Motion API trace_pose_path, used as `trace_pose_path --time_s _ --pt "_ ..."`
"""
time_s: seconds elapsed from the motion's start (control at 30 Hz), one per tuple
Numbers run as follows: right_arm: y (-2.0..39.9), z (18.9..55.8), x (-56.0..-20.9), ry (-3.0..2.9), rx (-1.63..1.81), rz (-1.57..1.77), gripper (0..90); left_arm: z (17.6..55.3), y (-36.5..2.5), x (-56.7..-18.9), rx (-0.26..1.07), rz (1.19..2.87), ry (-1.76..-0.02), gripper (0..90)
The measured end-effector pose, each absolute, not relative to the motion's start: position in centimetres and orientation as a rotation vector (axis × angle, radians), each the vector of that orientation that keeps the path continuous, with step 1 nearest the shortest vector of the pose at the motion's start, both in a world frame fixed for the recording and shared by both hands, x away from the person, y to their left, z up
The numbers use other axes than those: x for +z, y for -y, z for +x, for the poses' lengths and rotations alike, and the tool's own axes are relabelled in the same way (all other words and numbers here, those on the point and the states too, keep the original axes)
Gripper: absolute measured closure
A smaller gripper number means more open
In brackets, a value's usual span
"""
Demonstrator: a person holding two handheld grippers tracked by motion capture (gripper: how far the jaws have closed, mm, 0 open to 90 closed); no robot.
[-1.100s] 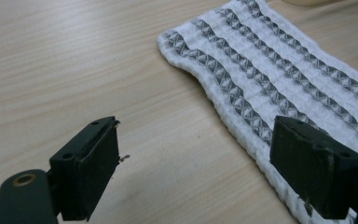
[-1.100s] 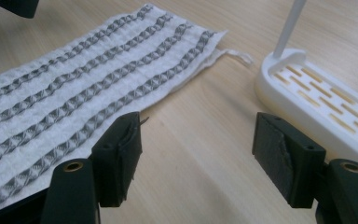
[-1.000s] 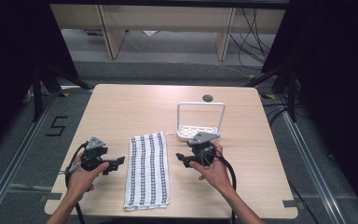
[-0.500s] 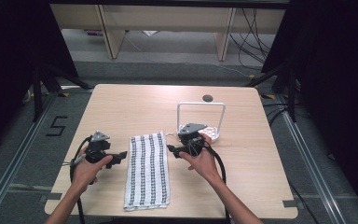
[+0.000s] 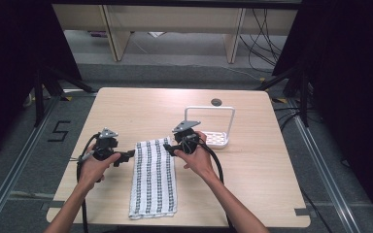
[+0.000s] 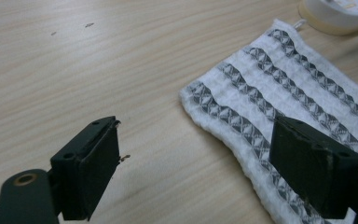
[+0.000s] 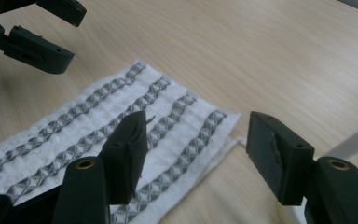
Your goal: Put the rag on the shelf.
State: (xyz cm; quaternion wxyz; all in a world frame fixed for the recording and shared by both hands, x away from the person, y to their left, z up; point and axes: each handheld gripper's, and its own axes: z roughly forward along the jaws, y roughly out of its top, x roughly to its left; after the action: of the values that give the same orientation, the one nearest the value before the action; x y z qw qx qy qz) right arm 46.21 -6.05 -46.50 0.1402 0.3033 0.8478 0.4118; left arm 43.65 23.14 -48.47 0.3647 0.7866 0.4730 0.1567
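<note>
With both sets of jaws open beside the striped towel, best to pinch far corners evenly, left gripper and right gripper together.

A light wooden table stands on grey floor, dark curtains either side.

Towel: woven cloth, textured. Table: matt wood grain. Rack: white, smooth.
</note>
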Motion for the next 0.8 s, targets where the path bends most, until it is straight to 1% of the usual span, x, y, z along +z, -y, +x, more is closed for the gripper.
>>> trace_pose_path --time_s 0.03,0.1,0.13,0.2,0.23,0.33,0.37,0.53,0.8 --pt "5.6 46.5 -46.8 -2.445 1.178 0.881 43.1 43.8 -23.0 -48.6 0.398 2.02 -1.219 16.7" --pt "5.4 46.6 -46.8 -2.476 1.149 0.894 43.4 44.3 -22.7 -48.9 0.394 2.047 -1.211 18.3" --pt "4.8 47.1 -47.3 -2.464 1.125 0.886 45.0 44.8 -22.4 -48.9 0.399 2.047 -1.218 22.2" --pt "4.6 47.2 -47.4 -2.47 1.097 0.902 45.3 45.2 -22.2 -48.9 0.391 2.045 -1.214 23.8" --pt "4.1 47.5 -47.9 -2.451 1.064 0.911 46.8 45.7 -21.7 -48.9 0.384 2.042 -1.205 29.3" --pt "3.9 47.9 -48.2 -2.464 1.028 0.917 47.4 46.2 -21.0 -48.9 0.377 2.061 -1.193 31.1" --pt "3.5 48.2 -48.7 -2.469 1.018 0.946 47.9 46.4 -20.7 -49.0 0.376 2.069 -1.191 33.6" --pt "2.7 48.4 -49.6 -2.459 0.978 0.98 48.5 47.0 -19.5 -49.8 0.39 2.11 -1.188 36.4" --pt "2.4 48.8 -50.7 -2.431 0.964 1.05 48.2 47.3 -19.6 -50.2 0.391 2.11 -1.204 38.4"
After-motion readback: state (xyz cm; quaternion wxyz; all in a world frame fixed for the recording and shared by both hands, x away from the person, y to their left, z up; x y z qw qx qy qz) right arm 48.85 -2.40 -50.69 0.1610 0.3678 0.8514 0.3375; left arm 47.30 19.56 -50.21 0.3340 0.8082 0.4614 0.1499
